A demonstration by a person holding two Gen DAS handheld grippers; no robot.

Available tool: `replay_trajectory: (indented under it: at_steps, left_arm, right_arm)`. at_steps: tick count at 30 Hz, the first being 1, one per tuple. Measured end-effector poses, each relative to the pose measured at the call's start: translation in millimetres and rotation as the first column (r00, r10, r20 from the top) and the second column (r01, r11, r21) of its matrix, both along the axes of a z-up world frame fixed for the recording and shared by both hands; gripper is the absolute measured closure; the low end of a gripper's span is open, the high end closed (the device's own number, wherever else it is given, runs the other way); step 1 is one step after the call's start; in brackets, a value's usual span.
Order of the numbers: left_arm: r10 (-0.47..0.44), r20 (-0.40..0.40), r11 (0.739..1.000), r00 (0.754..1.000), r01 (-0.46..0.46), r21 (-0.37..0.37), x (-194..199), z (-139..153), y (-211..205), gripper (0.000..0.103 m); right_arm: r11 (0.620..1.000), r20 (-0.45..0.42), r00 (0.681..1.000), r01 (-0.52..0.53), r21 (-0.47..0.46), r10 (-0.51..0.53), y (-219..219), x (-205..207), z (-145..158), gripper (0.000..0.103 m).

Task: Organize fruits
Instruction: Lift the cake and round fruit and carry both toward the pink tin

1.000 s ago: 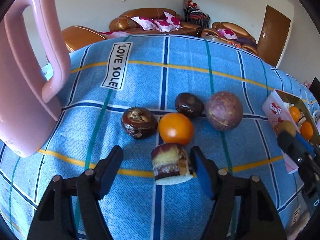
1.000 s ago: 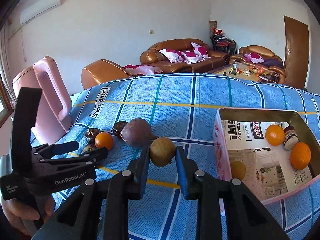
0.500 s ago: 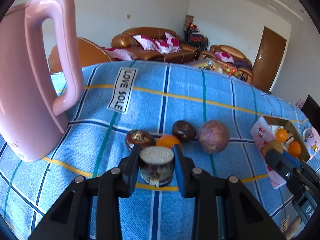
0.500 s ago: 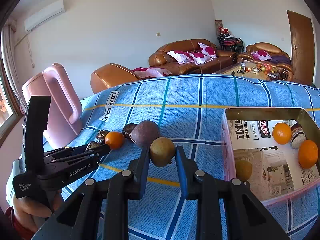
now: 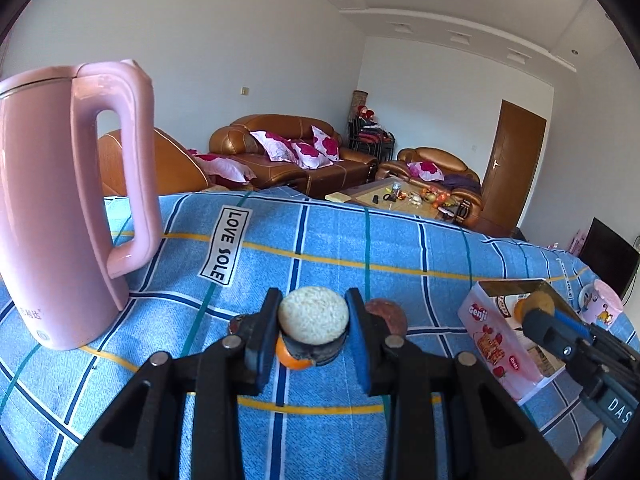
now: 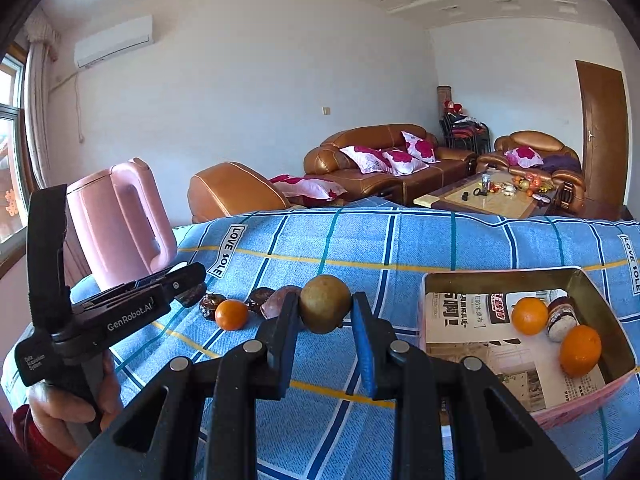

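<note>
My left gripper (image 5: 313,330) is shut on a cut sugarcane piece (image 5: 313,322) with a pale round face, held above the blue cloth. Behind it lie an orange (image 5: 294,358) and a purple passion fruit (image 5: 386,316). My right gripper (image 6: 325,314) is shut on a brown-green round fruit (image 6: 325,309), held left of the pink box (image 6: 588,400). The box holds two oranges (image 6: 529,315) (image 6: 580,350) and a sugarcane piece (image 6: 561,318). On the cloth lie an orange (image 6: 231,314), dark water chestnuts (image 6: 211,304) and the passion fruit (image 6: 276,304).
A tall pink kettle (image 5: 52,208) stands on the table at the left. The left gripper's body (image 6: 92,316) and the hand holding it fill the right wrist view's lower left. The box (image 5: 504,344) is at the right, with a small cup (image 5: 602,304) beyond.
My left gripper closed on the sugarcane piece and lifted it off the cloth. My right gripper rose with the brown-green fruit in it.
</note>
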State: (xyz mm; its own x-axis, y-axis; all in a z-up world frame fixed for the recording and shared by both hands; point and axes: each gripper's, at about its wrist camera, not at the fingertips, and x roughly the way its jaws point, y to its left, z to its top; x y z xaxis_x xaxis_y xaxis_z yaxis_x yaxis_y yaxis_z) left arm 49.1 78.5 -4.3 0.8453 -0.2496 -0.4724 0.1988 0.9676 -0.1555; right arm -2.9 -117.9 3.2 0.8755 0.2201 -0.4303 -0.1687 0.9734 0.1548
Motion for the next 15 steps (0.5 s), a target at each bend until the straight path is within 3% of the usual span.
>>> replay_trajectory:
  at_steps: [15]
  left_arm:
    - [-0.016, 0.007, 0.999, 1.000, 0.016, 0.038, -11, -2, -52, 0.069]
  right_arm:
    - [0.997, -0.004, 0.997, 0.075, -0.036, -0.075, -45, -3, -2, 0.075]
